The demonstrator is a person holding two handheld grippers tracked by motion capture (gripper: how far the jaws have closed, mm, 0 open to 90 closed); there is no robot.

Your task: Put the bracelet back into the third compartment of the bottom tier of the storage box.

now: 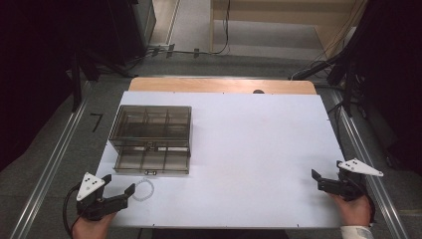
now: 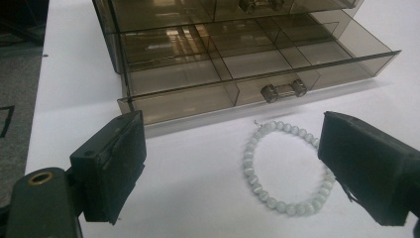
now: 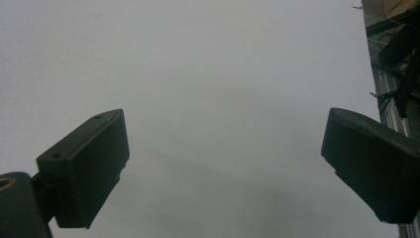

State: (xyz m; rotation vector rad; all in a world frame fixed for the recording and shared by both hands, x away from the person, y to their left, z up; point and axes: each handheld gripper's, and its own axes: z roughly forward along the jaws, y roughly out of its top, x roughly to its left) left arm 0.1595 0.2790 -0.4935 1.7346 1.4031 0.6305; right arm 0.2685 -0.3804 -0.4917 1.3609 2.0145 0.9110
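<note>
A smoky see-through drawer box [image 1: 152,130] stands on the left half of the white table [image 1: 259,149]. Its bottom drawer [image 2: 218,94] is pulled out towards me and its compartments look empty. A pale green bead bracelet [image 1: 144,190] lies flat on the table just in front of the drawer's handle [image 2: 283,91]. My left gripper [image 1: 119,184] is open at the table's near left corner, beside the bracelet. In the left gripper view the bracelet [image 2: 250,168] lies ahead between the wide jaws of the left gripper [image 2: 233,134], untouched. My right gripper [image 1: 327,172] is open over bare table at the near right; the right gripper [image 3: 223,129] holds nothing.
The table's wooden back edge [image 1: 224,85] has a dark round mark. Metal rails [image 1: 54,159] run along both sides of the table. Cables and dark stands [image 1: 343,64] sit on the floor beyond it. White surface stretches between the box and my right gripper.
</note>
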